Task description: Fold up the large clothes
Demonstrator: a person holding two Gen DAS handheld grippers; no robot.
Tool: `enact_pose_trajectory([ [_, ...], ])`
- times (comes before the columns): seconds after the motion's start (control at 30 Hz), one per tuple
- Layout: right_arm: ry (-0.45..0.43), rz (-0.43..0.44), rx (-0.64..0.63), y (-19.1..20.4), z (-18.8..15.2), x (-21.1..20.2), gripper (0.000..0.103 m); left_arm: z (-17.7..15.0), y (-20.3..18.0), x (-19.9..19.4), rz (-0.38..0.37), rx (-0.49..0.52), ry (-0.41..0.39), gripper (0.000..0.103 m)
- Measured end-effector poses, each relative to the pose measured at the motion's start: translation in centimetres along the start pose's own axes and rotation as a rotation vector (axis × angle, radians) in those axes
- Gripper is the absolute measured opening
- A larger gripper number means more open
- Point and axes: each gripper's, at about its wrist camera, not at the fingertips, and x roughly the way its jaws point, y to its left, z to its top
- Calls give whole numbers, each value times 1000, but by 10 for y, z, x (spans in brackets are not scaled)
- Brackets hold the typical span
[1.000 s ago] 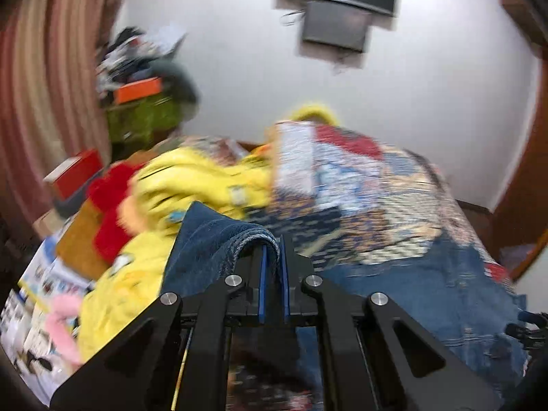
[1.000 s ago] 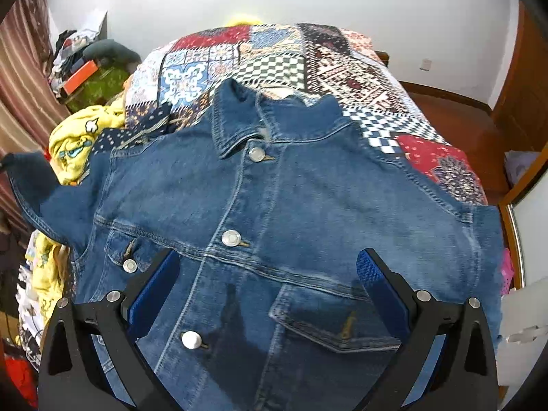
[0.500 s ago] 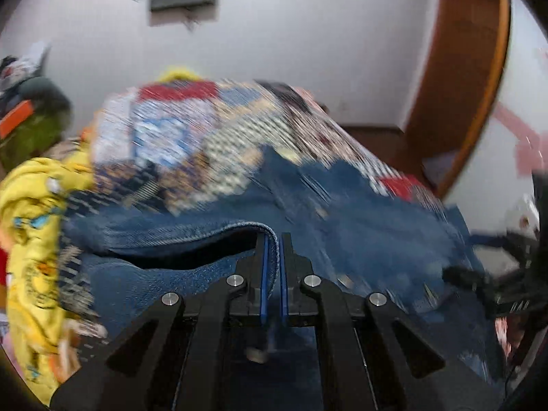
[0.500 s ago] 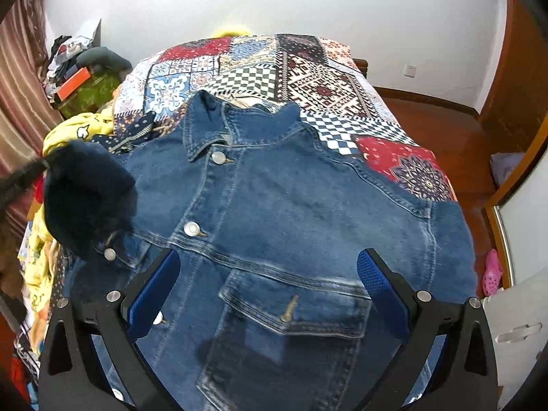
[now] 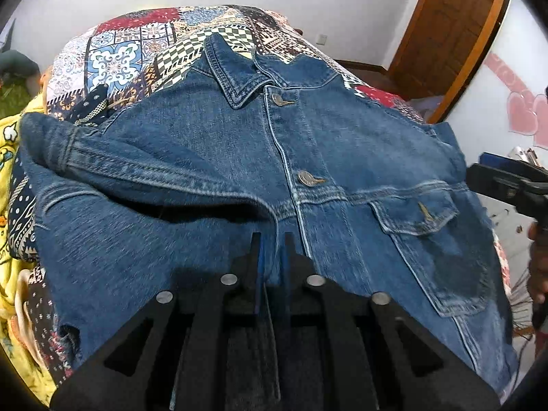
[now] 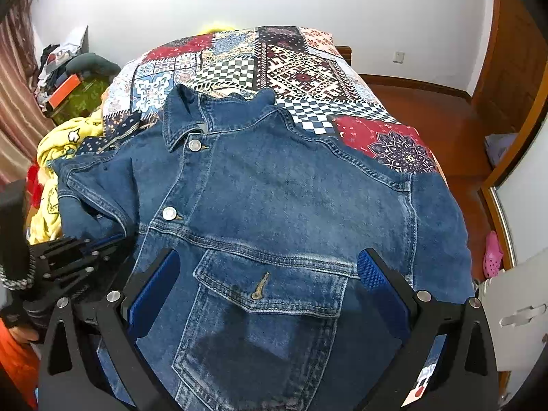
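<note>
A blue denim jacket [image 6: 274, 205] lies front-up across the near end of the bed [image 6: 301, 68], collar toward the far end, its hem hanging over the near edge. The cloth is mid-wash, with paler worn seams and heavy double stitching. One sleeve [image 5: 137, 174] is folded in across the chest from the bed's left edge, forming a thick rolled ridge; the other shoulder lies at the right edge. Three metal buttons show down the placket, and one flapped chest pocket [image 6: 274, 284] with a stitched buttonhole. The bed carries a patchwork quilt of checked, floral and geometric squares; a yellow printed garment [image 6: 58, 150] lies bunched at its left edge. The left gripper [image 5: 272, 239] has just been opening; its blue pads stand a narrow gap apart with denim of the folded sleeve between them, no longer pinched. The right gripper [image 6: 269, 267] hovers over the pocket, jaws wide, holding nothing.
</note>
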Motion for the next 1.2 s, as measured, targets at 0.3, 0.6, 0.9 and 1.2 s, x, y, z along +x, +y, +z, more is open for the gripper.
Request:
enact_pose_trajectory([
  [0.3,-31,40,-63,21,14,-8,102,-1,54,-68,68,-113,-87,43],
  [0.6,-71,180,-228,118,50,0,102,-20,135,-102,257,-183,-131,47],
  [0.9,31,231,-391,212,66,73,101,-44,182,-97,255,-280,-109,50],
  [1.2,122,353,-397,242,73,101,34,-50,201,-85,252,-324,-86,50],
])
